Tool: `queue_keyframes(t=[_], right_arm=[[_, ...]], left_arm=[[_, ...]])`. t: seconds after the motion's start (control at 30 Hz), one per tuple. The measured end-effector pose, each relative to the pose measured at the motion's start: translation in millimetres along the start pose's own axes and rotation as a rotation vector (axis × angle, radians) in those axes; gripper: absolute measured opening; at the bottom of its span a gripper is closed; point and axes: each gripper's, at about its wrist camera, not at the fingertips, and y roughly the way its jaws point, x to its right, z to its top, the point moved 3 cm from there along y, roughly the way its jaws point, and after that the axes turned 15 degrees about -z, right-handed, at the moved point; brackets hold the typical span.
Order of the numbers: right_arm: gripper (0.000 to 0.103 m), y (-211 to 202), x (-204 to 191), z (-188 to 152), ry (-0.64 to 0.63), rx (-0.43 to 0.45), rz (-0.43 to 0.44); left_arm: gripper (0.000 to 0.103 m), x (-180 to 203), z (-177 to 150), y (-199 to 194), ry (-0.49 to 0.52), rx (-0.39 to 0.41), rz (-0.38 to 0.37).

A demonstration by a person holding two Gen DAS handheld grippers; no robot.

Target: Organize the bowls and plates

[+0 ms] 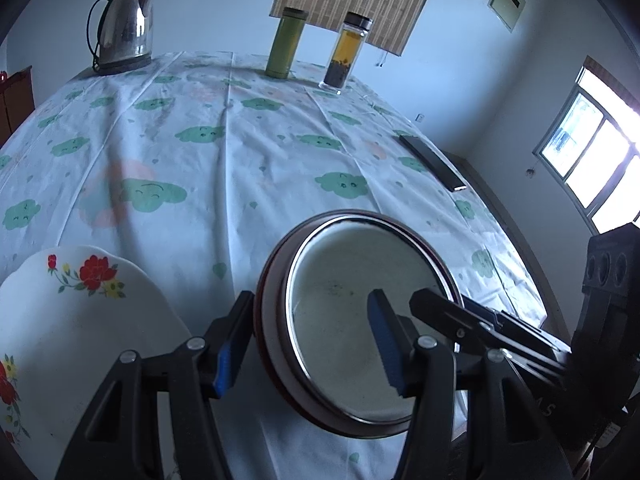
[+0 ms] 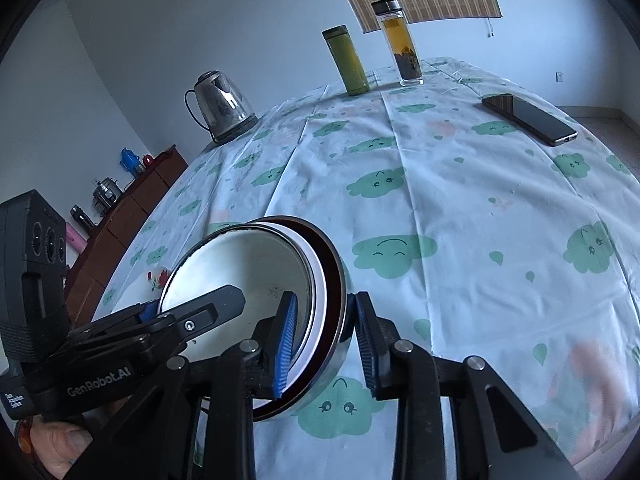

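Observation:
A dark-rimmed bowl with a white inside (image 1: pixel 352 344) stands tilted above the cloud-print tablecloth. It also shows in the right wrist view (image 2: pixel 248 272). My left gripper (image 1: pixel 308 344) straddles its left rim, one finger outside and one inside. My right gripper (image 2: pixel 326 344) straddles its right rim the same way; a white inner band shows under the rim. Both jaws are closed on the rim. A white plate with red flowers (image 1: pixel 80 320) lies at the left, and a small part of it shows in the right wrist view (image 2: pixel 154 278).
At the table's far edge stand a steel kettle (image 1: pixel 126 28), a green flask (image 1: pixel 286 42) and a glass tea bottle (image 1: pixel 346 52). A black phone (image 2: pixel 528 118) lies at the right side. A brown cabinet (image 2: pixel 132 216) stands left of the table.

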Motion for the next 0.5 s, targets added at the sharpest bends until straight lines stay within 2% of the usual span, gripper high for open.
queue_keyframes(t=[0.17,0.23,0.33,0.5], right_arm=[[0.031,3.3,1.0,-0.4,-0.003,-0.004,-0.003],[0.028,5.6,3.7,-0.3,0.007,-0.007,0.002],[0.026,5.6,7.4,0.5,0.025,-0.012,-0.001],[0.026,0.4,6.9,3.4,0.021,0.001,-0.013]], left_arm=[[0.056,2.1,-1.2,1.2,0.01,0.012,0.0],[0.056,1.9,-2.6,3.1,0.012,0.013,0.012],[0.056,3.3,-2.3,-0.6,-0.001,0.023,-0.019],[0.056,7.7,-2.6,-1.6,0.012,0.025,-0.011]])
